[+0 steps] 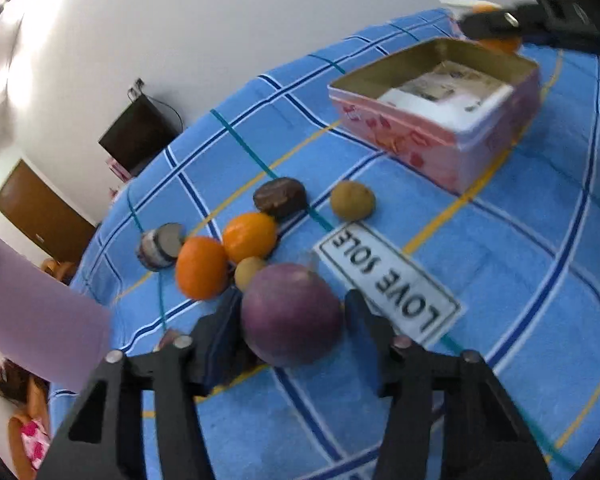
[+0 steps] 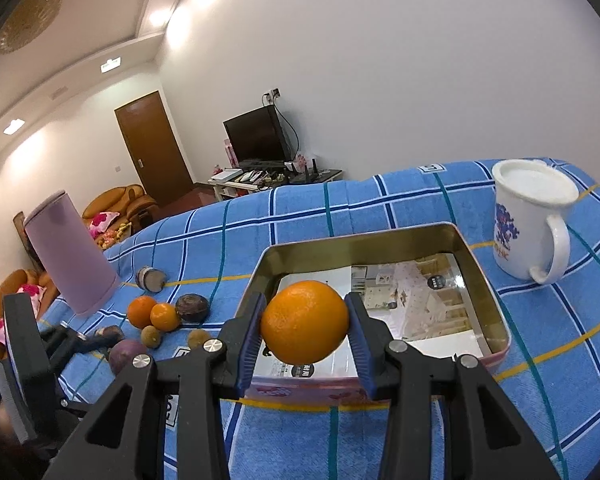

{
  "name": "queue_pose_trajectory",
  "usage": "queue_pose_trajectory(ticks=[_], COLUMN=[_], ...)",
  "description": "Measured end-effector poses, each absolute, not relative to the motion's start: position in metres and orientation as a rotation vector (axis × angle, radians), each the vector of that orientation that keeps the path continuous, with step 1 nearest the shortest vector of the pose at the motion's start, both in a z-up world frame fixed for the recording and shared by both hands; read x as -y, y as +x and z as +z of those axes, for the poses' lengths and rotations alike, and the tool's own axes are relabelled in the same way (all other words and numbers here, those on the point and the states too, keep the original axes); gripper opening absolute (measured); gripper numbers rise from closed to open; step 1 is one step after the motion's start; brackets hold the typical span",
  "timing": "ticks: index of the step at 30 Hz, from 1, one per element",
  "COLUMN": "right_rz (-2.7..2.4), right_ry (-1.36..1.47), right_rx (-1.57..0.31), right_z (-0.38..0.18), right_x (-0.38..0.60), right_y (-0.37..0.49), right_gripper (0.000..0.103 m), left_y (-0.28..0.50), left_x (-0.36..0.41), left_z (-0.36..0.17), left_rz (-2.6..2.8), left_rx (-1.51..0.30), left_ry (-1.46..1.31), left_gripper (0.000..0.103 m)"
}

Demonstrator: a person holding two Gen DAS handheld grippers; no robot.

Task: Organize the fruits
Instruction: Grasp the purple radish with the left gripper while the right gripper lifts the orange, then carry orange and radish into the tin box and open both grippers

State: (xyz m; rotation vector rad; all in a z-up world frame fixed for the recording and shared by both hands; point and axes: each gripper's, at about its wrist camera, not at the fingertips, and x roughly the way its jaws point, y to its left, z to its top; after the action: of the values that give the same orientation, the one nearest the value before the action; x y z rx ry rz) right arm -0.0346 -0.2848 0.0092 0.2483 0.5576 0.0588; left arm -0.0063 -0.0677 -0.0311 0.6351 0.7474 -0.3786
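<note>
Right gripper (image 2: 305,330): pinching an orange (image 2: 305,322) between its blue pads, held up over the near end of the tin (image 2: 496,312).
Left gripper (image 1: 292,320): jaws on either side of the purple fruit (image 1: 292,314), left pad against it, right pad right at its edge; whether it's really squeezing, I can't tell.
Purple fruit: sitting on the blue checked cloth (image 1: 520,280), just beside the "LOVE SOLE" card (image 1: 388,280).
Tin: open, pink outside, gold inside, printed paper (image 2: 416,300) lying on its floor.
Loose pile: two oranges (image 1: 202,266) touching each other, a small tan fruit (image 1: 249,272) tucked under them, another tan one (image 1: 353,200) off alone, a dark brown fruit (image 1: 280,196) behind.
Mug (image 2: 528,220): white, upright, past the tin's far corner.
Lilac cylinder (image 2: 70,256): standing at the cloth's left edge.
</note>
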Motion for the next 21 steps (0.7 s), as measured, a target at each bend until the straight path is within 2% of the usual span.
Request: queue_pose_trajectory(ticks=[5,10,17,21], right_rz=[0.039,0.035,-0.030,-0.113], right_ry=[0.257,0.289,0.227,0.172], right_rx=[-0.549,-0.535,-0.477,-0.467], right_z=[0.009,0.012,0.022,0.022], right_x=[0.290,0.297,0.304,0.319], right_y=[-0.035,-0.037,-0.043,-0.043], right_gripper=[0.042,0.042,0.042,0.042], left_y=[0.012,0.005,-0.005,-0.004], left_x=[0.046,0.023,0.036,0.070], left_z=[-0.028,-0.019,0.015,0.035], left_rz=[-0.419,-0.478,-0.530,-0.548], left_rx=[-0.783,-0.741,-0.627,-0.567], left_ry=[0.446,0.248,0.180,0.187], left_gripper=[0.052,0.052,0.052,0.052])
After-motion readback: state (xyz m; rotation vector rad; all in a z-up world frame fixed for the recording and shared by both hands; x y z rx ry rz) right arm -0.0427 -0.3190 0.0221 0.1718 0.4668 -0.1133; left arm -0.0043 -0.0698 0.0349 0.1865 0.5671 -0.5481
